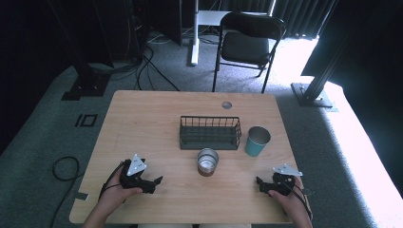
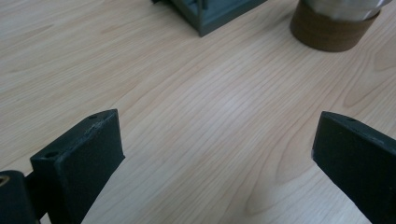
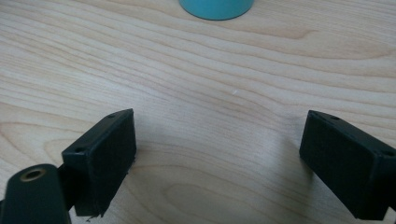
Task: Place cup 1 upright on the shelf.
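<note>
A dark wire basket [image 1: 210,133] stands in the middle of the wooden table [image 1: 142,118]; its corner [image 2: 210,14] also appears in the left gripper view. In front of it is a steel cup with a brown base [image 1: 207,162], [image 2: 334,23]. To the basket's right stands a teal cup [image 1: 257,140], [image 3: 217,7]. My left gripper [image 1: 154,183], [image 2: 215,158] rests low at the table's front left, open, with only bare wood between its jaws. My right gripper [image 1: 260,184], [image 3: 217,158] sits at the front right, open and holding nothing.
A round cable hole [image 1: 226,105] lies near the table's far edge. Behind the table stand a black folding chair [image 1: 247,42] and a white desk leg [image 1: 194,33]. Cables [image 1: 147,71] run over the grey carpet, and a black frame foot [image 1: 311,92] is at the right.
</note>
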Motion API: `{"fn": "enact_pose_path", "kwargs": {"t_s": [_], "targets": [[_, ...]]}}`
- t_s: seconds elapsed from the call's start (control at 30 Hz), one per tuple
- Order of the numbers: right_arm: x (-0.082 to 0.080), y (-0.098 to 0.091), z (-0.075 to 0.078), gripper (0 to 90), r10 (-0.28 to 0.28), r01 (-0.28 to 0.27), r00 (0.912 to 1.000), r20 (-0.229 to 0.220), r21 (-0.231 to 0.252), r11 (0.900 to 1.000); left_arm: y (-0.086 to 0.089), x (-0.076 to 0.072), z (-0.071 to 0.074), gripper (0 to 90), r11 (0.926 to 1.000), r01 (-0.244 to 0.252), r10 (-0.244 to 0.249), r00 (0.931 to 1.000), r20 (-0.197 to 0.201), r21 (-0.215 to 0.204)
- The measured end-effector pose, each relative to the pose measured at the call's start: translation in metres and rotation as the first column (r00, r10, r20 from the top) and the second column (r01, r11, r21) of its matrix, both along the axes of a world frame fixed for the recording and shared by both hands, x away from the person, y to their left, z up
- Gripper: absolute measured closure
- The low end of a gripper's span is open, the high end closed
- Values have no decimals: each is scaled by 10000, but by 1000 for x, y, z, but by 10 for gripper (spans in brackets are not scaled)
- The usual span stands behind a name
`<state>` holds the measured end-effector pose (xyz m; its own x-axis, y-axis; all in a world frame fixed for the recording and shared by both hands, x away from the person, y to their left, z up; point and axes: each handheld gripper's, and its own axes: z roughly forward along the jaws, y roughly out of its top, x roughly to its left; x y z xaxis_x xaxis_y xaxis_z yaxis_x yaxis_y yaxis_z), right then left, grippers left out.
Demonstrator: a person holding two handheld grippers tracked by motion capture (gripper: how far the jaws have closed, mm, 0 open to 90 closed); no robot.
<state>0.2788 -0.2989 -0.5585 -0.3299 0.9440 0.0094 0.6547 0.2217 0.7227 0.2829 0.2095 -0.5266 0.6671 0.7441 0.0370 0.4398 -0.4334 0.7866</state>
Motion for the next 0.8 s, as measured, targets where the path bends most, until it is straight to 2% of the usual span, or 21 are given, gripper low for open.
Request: {"fn": "enact_pose_path", "kwargs": {"t_s": [0.37, 0.8], "targets": [[0, 0, 0, 102, -3, 3, 10000, -5, -1, 10000, -22, 4, 2, 26, 9978, 632, -627, 9976, 295, -179], [0, 0, 0, 102, 0, 0, 10000, 0, 4, 10000, -46, 9, 6, 26, 9916, 1254, -1242, 9915, 393, -311]]}}
